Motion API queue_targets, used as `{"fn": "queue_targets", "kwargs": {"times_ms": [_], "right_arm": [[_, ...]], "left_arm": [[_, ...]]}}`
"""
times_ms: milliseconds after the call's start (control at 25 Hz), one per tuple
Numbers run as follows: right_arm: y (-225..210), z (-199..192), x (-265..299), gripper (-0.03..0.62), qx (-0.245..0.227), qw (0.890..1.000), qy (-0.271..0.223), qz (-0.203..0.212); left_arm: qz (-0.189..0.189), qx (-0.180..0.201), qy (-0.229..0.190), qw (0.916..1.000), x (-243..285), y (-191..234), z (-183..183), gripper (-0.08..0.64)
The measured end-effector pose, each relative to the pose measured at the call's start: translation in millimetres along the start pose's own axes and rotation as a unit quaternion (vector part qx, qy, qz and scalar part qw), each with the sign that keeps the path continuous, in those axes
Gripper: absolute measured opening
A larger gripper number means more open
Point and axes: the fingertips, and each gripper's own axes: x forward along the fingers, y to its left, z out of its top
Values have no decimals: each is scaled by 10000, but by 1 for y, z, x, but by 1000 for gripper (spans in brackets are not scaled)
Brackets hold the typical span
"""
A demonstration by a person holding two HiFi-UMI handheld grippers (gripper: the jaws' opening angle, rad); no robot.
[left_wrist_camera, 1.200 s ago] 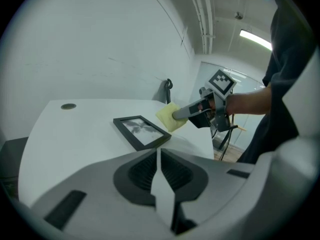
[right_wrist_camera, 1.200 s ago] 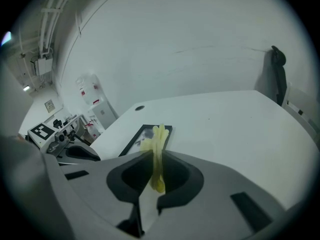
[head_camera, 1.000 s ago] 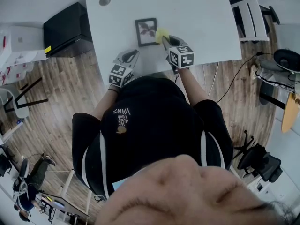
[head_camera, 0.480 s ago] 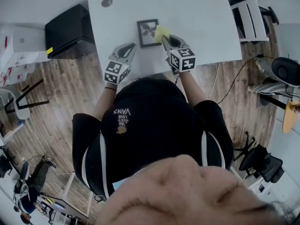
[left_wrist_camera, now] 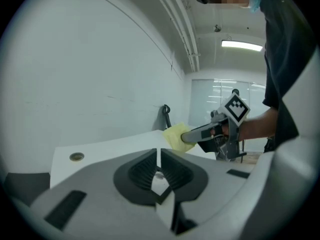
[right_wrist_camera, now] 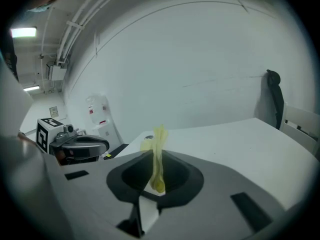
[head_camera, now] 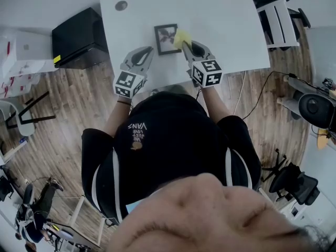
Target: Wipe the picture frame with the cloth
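A small dark picture frame [head_camera: 166,39] lies flat on the white table [head_camera: 220,14]. My right gripper [head_camera: 187,44] is shut on a yellow cloth [head_camera: 182,38], which rests at the frame's right edge. In the right gripper view the cloth [right_wrist_camera: 158,156] stands pinched between the jaws. My left gripper [head_camera: 147,52] is just left of the frame, over the table, shut with nothing in it [left_wrist_camera: 158,160]. The left gripper view shows the cloth [left_wrist_camera: 174,136] and the right gripper [left_wrist_camera: 212,130] ahead; the frame is not visible there.
A round grommet hole [head_camera: 121,5] sits at the table's far left. A black cabinet [head_camera: 79,31] stands left of the table, a white chair [head_camera: 281,14] to its right. A cable [head_camera: 242,91] trails on the wooden floor.
My left gripper has shifted slightly left, away from the frame. The right gripper stays at the frame's right edge with the cloth.
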Motion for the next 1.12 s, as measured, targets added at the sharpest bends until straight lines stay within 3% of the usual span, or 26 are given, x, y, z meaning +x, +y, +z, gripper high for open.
{"fn": "queue_targets", "kwargs": {"times_ms": [480,1120], "right_arm": [[13,17,-20,44,80,9993,-369,38],[22,16,-31,44,-52,9991,-429,1]], "left_arm": [[140,93,-384,9991,-16,-1,28,32],[225,142,-432,9987,-26,-10,30,32]]}}
